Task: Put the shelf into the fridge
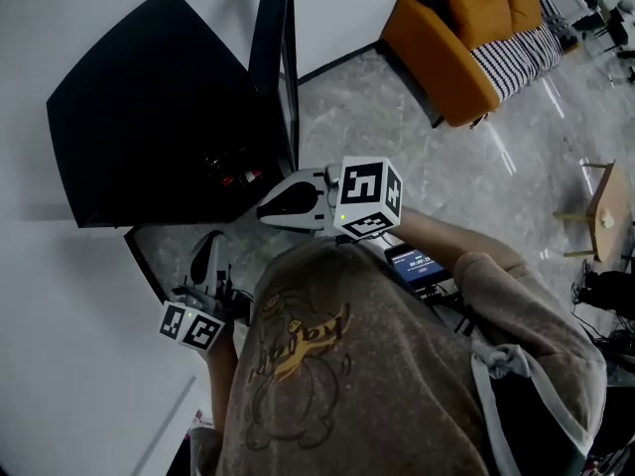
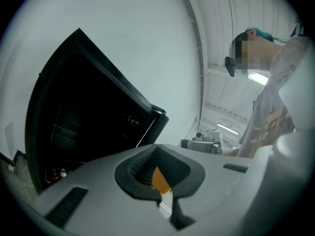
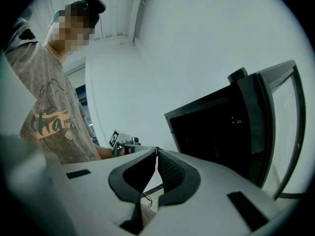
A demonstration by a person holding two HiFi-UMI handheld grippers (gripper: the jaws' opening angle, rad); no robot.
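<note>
The left gripper view is showing the left claw (image 2: 156, 145) pressed tight together, and it is gripping nothing. It is pointing at the black fridge (image 2: 83, 117), which is near but not touching. The right gripper view is showing the right claw (image 3: 156, 150) with its tips meeting too, and nothing is sitting between them. This claw is also pointing toward the fridge from the other side.

In the head view, the fridge is standing on the gray floor (image 1: 446, 186), right beside the white wall (image 1: 69, 296). Its door (image 1: 281, 67) is hanging open, with its edge showing. The inside is looking very dark. Some small red things (image 1: 234, 178) are sitting low down in there. Thin flat lines are showing faintly in the dark in the left gripper view, but I cannot tell if they are the shelf.

The person is standing in front of the open fridge in a brown shirt (image 1: 347, 385), holding both claws out. An orange sofa (image 1: 437, 58) is sitting far off across the floor, and a small wooden table (image 1: 607, 211) is standing by the right edge.
</note>
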